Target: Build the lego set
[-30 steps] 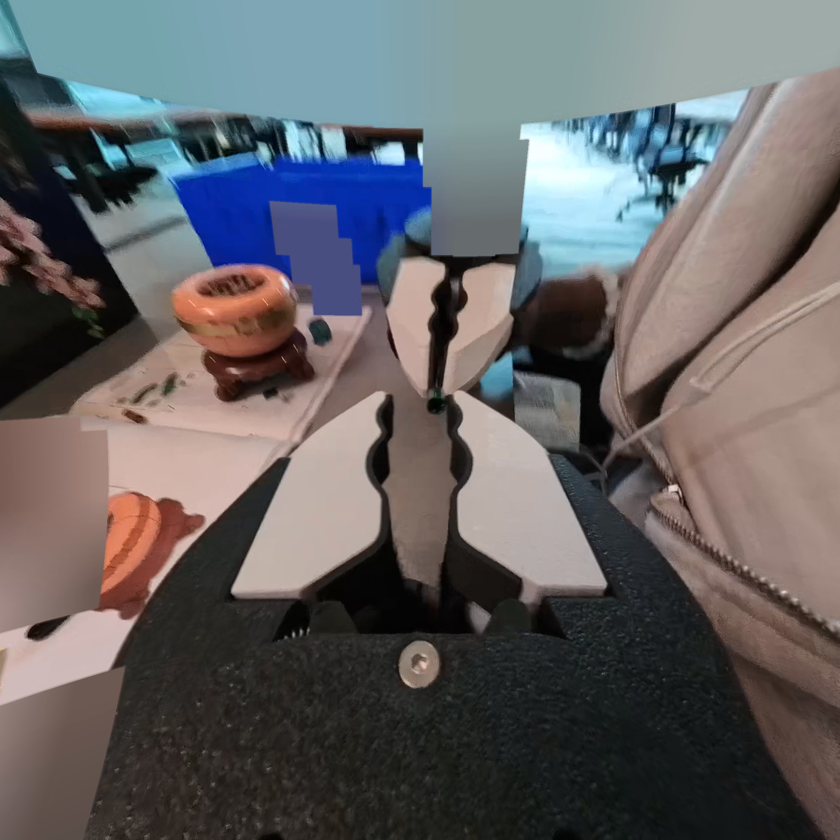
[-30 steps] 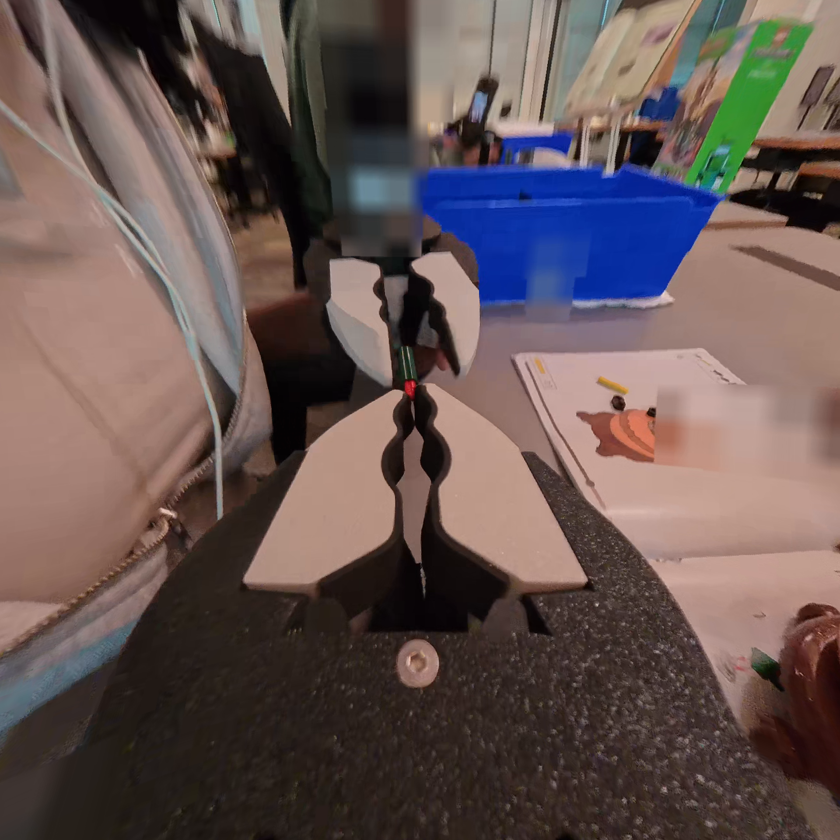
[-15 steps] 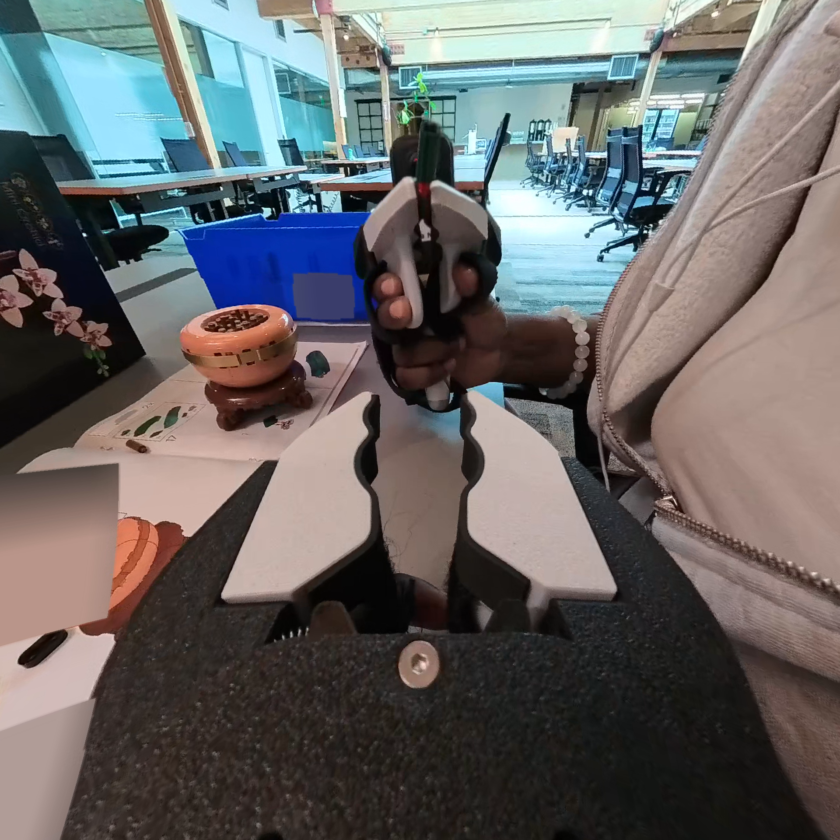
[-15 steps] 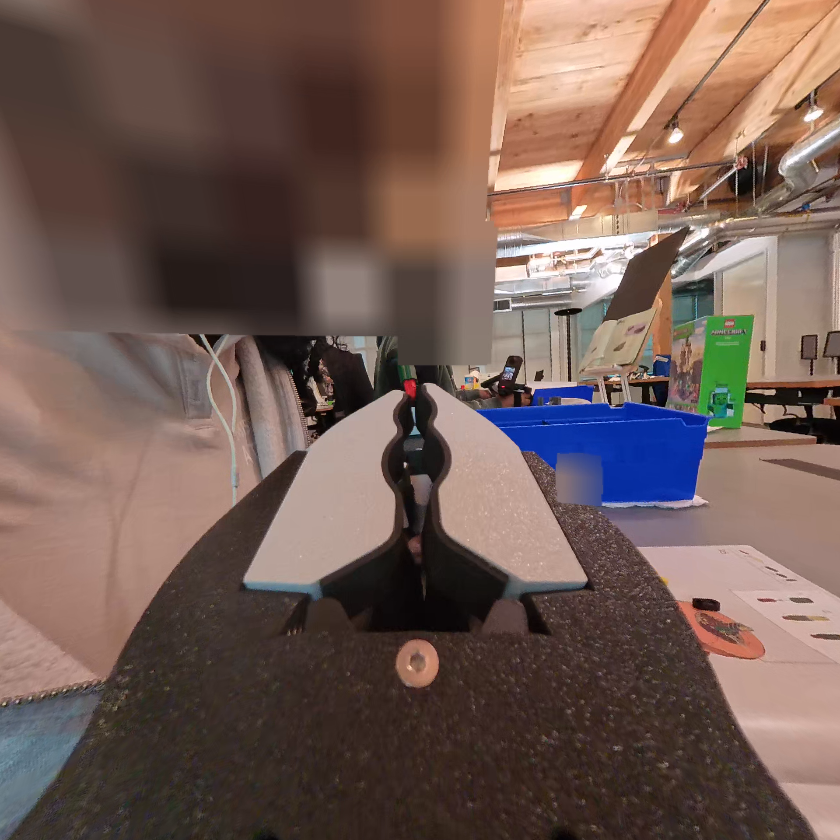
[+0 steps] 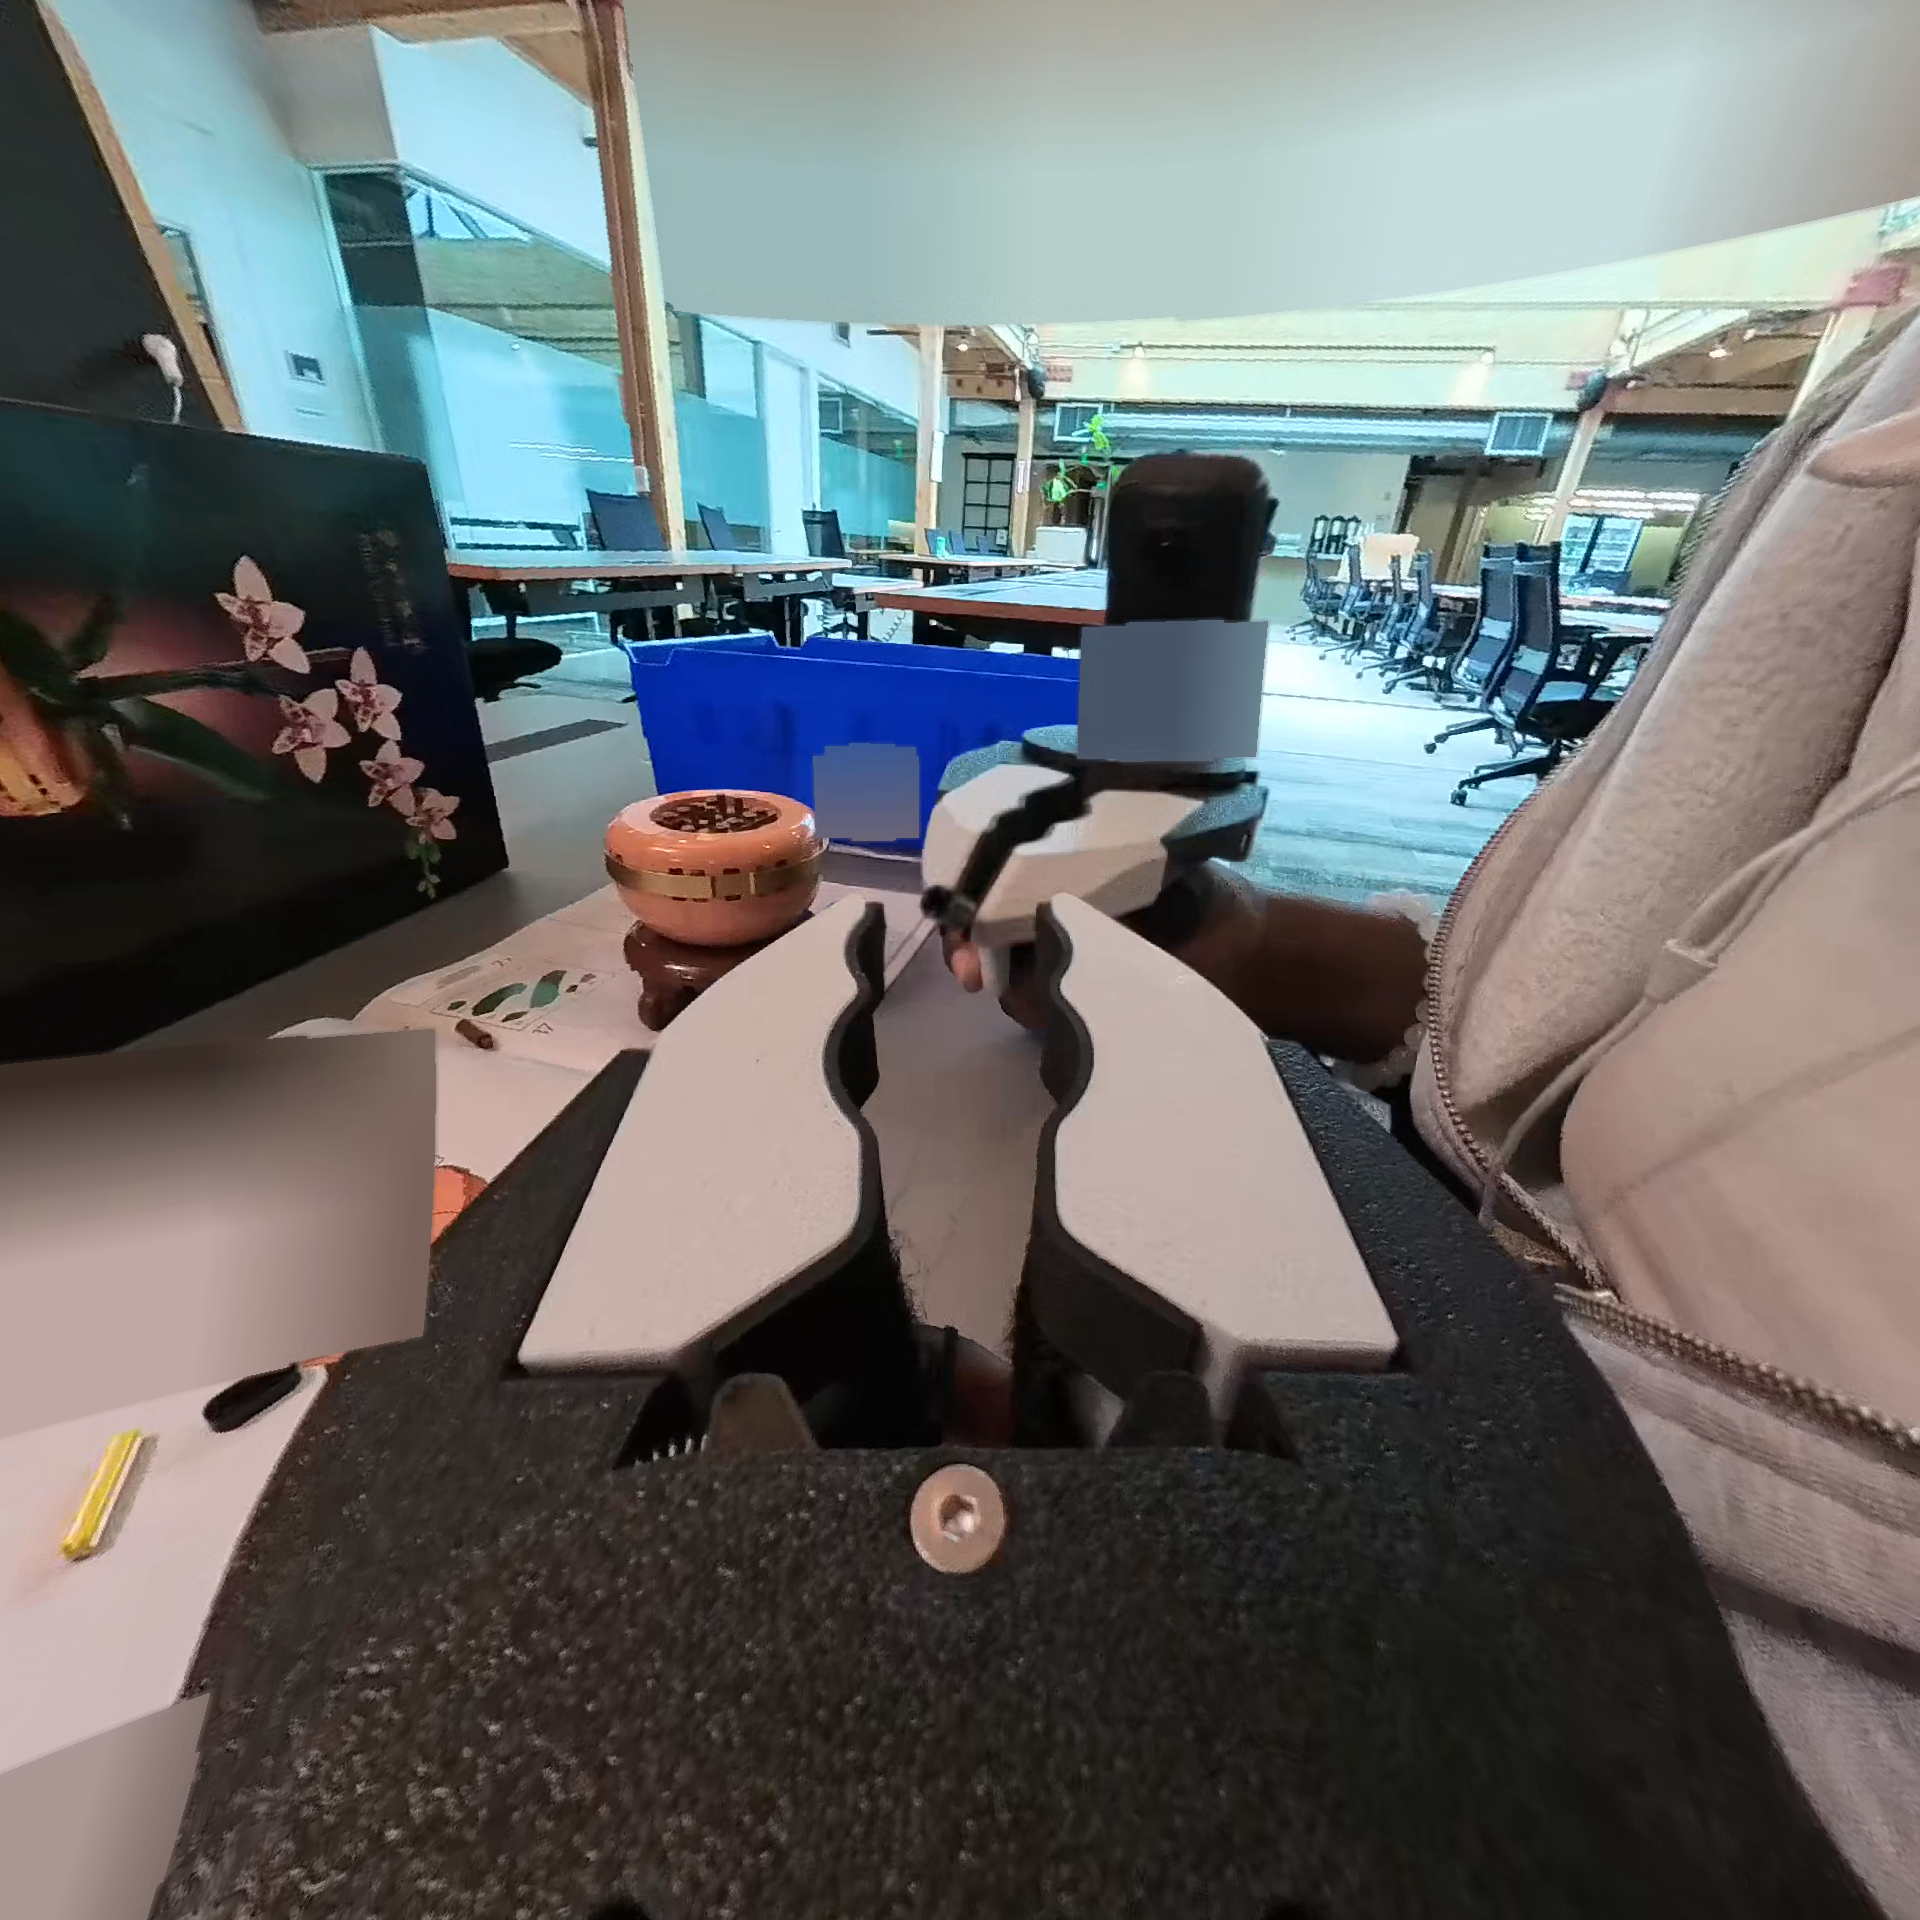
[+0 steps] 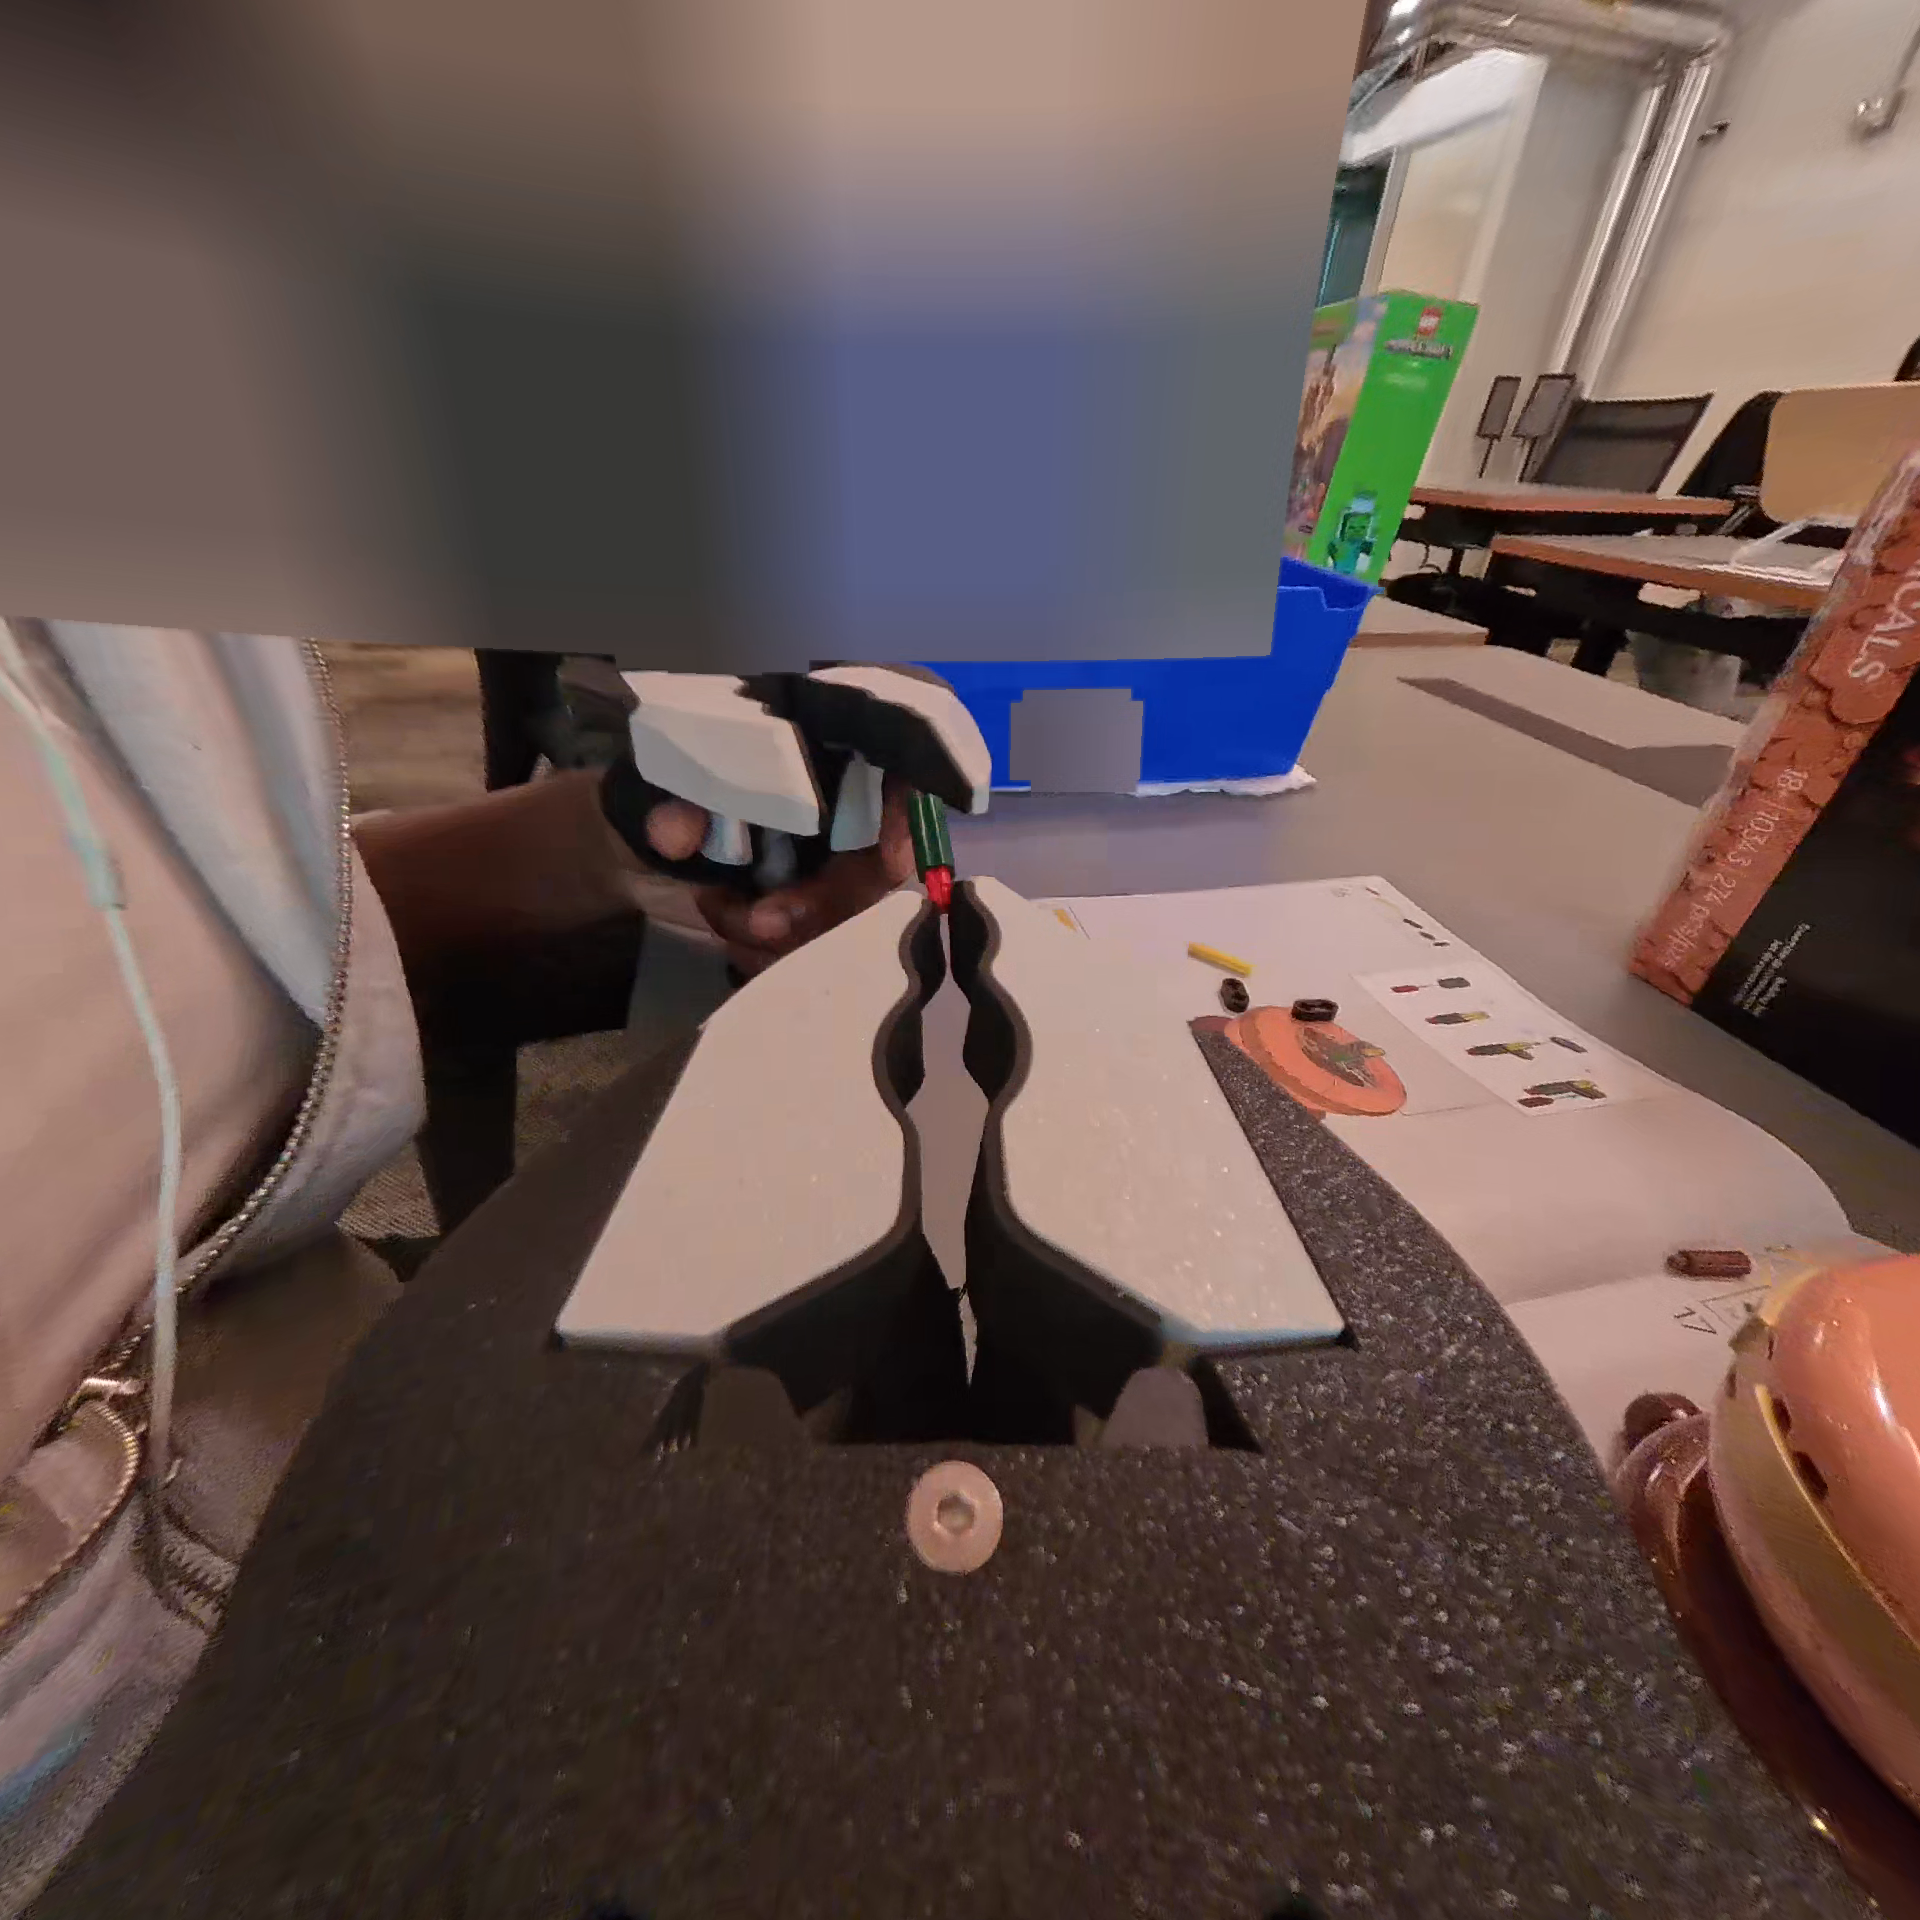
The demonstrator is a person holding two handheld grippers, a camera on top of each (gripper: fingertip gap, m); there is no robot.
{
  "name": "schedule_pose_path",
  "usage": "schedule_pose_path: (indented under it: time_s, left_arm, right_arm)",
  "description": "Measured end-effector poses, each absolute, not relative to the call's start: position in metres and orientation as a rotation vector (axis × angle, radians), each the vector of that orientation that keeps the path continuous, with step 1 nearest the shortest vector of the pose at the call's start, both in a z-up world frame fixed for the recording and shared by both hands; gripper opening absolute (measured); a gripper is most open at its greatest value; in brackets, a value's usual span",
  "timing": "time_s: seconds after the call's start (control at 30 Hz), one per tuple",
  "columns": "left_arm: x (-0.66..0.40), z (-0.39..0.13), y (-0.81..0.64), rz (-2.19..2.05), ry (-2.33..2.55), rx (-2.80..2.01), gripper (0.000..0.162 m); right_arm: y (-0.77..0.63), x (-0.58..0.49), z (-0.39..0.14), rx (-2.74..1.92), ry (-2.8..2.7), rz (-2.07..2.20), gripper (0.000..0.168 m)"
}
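My right gripper (image 6: 948, 894) is shut on the red end of a thin green stem piece (image 6: 928, 831), which sticks out forward from its tips. My left gripper (image 5: 961, 920) is open and empty. The stem reaches up to the open left gripper (image 6: 800, 748) just ahead; I cannot tell whether it touches a finger. In the left wrist view the right gripper (image 5: 940, 904) points its shut tips into the gap between my left fingers. The built salmon pot on its brown stand (image 5: 715, 868) sits on the booklet; it also shows in the right wrist view (image 6: 1818, 1455).
An open instruction booklet (image 6: 1455, 1143) lies on the grey table with a yellow rod (image 6: 1221, 954), black ring pieces (image 6: 1314, 1008) and a brown piece (image 6: 1709, 1262). A blue bin (image 5: 831, 717) stands behind. A dark box (image 5: 208, 727) stands left. The person's jacket (image 5: 1714, 1039) is close by. Both grippers' tips are close together, under 4 cm apart.
The right gripper, raised upright with the stem half a second ago, has come down and points it at the left gripper. The left gripper has opened wider.
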State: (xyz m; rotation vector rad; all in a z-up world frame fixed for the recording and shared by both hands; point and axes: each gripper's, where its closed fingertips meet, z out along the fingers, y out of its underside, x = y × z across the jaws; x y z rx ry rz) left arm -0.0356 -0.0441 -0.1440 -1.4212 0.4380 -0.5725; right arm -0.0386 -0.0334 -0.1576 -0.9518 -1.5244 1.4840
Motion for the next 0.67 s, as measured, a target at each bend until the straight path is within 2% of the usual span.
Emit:
schedule_pose_path:
  time_s: [0.5, 0.67]
  left_arm:
    - [-0.06, -0.139, -0.04, -0.748, 0.242, -1.407, 0.027]
    - [-0.059, -0.138, -0.041, -0.753, 0.248, -1.4, 0.029]
  right_arm:
    - [-0.031, -0.046, -0.162, -0.999, -1.531, 1.437, 0.002]
    - [-0.024, -0.05, -0.139, -1.075, -1.258, 1.771, 0.002]
